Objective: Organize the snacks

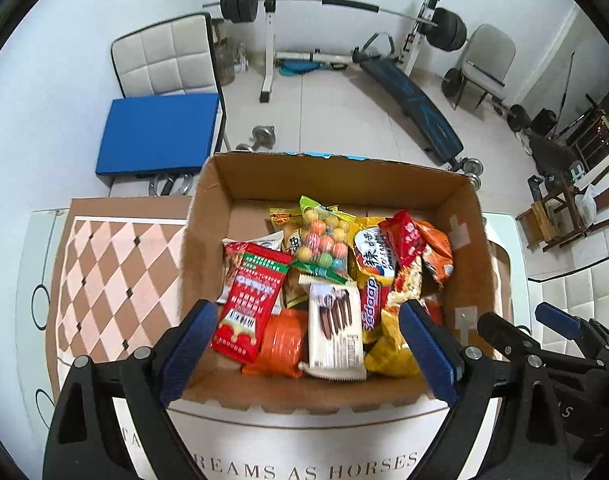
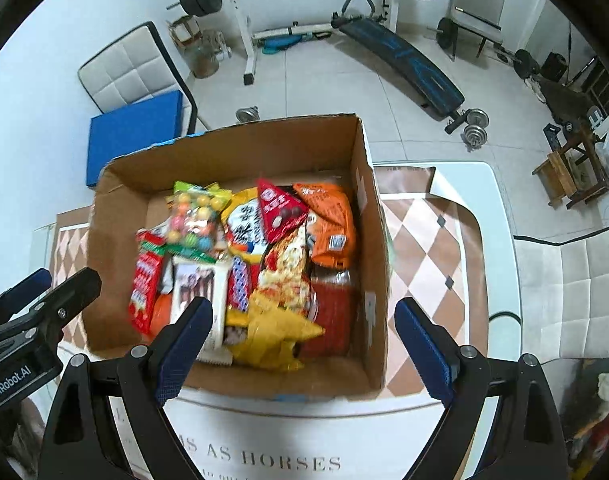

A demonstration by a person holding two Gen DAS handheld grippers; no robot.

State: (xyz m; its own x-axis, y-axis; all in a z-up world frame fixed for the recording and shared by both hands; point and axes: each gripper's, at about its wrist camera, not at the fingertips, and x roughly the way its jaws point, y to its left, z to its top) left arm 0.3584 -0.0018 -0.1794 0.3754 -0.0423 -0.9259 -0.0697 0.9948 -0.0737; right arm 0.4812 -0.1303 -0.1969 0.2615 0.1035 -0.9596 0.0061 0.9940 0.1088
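Both the left gripper (image 1: 308,344) and right gripper (image 2: 304,344) are wide apart, empty; snack packets (image 1: 336,332) in the box (image 1: 460,204) look light, crinkly; better pinch an edge.

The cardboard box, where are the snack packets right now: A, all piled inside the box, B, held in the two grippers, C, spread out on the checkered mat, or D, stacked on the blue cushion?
A: the packets, such as the gumball bag, lie inside the cardboard box, while the left gripper and right gripper are open and hold nothing.
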